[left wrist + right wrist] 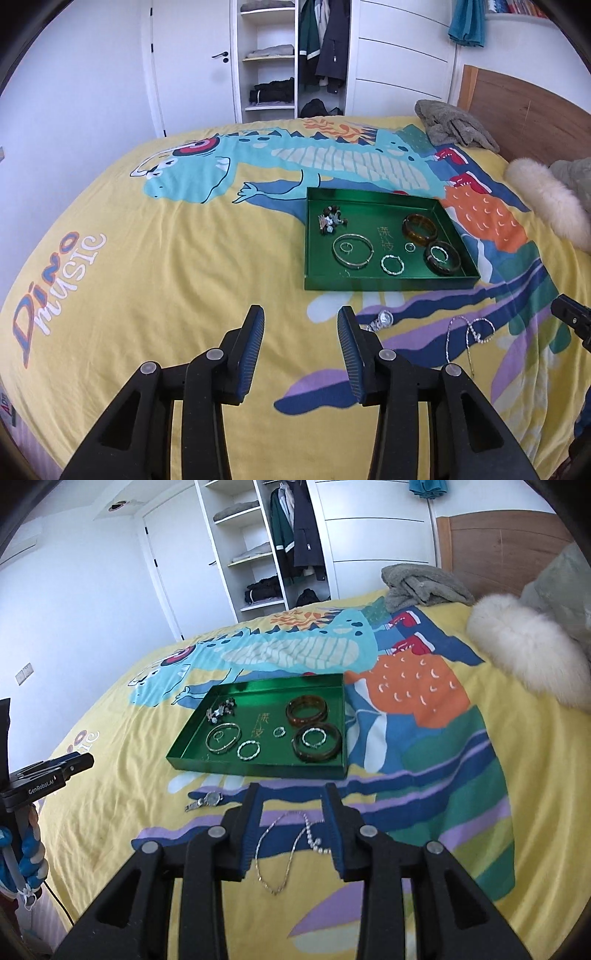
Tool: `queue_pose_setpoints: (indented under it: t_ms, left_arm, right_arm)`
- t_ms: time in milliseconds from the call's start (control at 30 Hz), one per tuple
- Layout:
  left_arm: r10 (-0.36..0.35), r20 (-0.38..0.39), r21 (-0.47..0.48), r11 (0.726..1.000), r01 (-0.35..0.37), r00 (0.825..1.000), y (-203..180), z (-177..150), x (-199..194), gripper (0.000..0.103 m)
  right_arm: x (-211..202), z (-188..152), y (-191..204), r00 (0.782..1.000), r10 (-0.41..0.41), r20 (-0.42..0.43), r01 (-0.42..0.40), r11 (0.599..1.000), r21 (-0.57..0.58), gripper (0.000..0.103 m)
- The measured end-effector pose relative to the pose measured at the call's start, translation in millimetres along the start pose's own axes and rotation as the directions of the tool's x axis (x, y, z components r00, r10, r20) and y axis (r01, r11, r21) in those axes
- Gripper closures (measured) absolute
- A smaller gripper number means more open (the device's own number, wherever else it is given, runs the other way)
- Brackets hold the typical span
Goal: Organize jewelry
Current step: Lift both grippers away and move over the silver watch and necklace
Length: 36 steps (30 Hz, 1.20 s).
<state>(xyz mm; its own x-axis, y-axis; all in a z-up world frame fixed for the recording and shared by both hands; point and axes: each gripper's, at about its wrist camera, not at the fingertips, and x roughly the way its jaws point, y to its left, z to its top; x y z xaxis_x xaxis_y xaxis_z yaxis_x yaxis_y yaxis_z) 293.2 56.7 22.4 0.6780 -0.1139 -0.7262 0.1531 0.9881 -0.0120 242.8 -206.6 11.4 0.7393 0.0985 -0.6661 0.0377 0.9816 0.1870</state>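
A green tray [388, 285] [258, 770] lies on the bed with several bangles, rings and a dark beaded piece [330, 220] inside. A silver watch [380, 320] [207, 800] lies on the bedspread just in front of the tray. A silver chain necklace [469, 332] [286, 845] lies to its right. My left gripper [301, 325] is open and empty, above the bedspread, with the watch beside its right finger. My right gripper [291, 801] is open and empty, its fingers either side of the necklace.
The bed has a yellow dinosaur bedspread [147, 277]. A grey blanket [454, 123], a white fluffy cushion [550, 199] and a wooden headboard [524, 107] are at the far right. An open wardrobe [291, 55] stands behind the bed.
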Motion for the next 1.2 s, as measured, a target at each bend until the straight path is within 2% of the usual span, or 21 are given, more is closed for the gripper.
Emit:
queue_pose_setpoints:
  t_ms: [133,267,467,667,967,1200]
  left_arm:
    - [0.016,0.019,0.021,1.0,-0.017,1.0,-4.1,-22.6,-28.5,0.061]
    - [0.008,0.034,0.01,1.0,-0.008,0.999,-3.8,-38.1,-53.9,0.057]
    - [-0.002,0.053,-0.021,1.0,0.003,0.999,-1.9,-51.0,-79.4,0.052]
    - [0.003,0.066,-0.025,1.0,-0.002,0.998,-4.8,-61.1,-93.5,0.051]
    - [0.002,0.053,-0.043,0.999,0.001,0.999,-3.6,-66.5,-80.1,0.046]
    - [-0.03,0.011,-0.054,0.998,0.03,1.0,-3.4,-70.3,-40.5,0.043]
  right_arm:
    - [-25.9,-26.9,3.4,1.0,0.0,-0.005,0.001,1.0,0.007,0.071]
    - [-53.0,-45.4,1.7,1.0,0.003,0.003,-0.003,1.0,0.021,0.066]
    - [-91.4,-56.3,-0.8,0.999,0.004,0.034,-0.005,1.0,0.026,0.064]
    - [-119.6,-60.7,-2.9,0.998,0.005,0.065,-0.006,1.0,0.012,0.06]
    - [-123.7,-60.5,-16.1,0.998,0.008,0.07,-0.008,1.0,0.002,0.059]
    - [-92.5,-62.1,-29.9,1.0,0.005,0.028,-0.005,1.0,0.006,0.057]
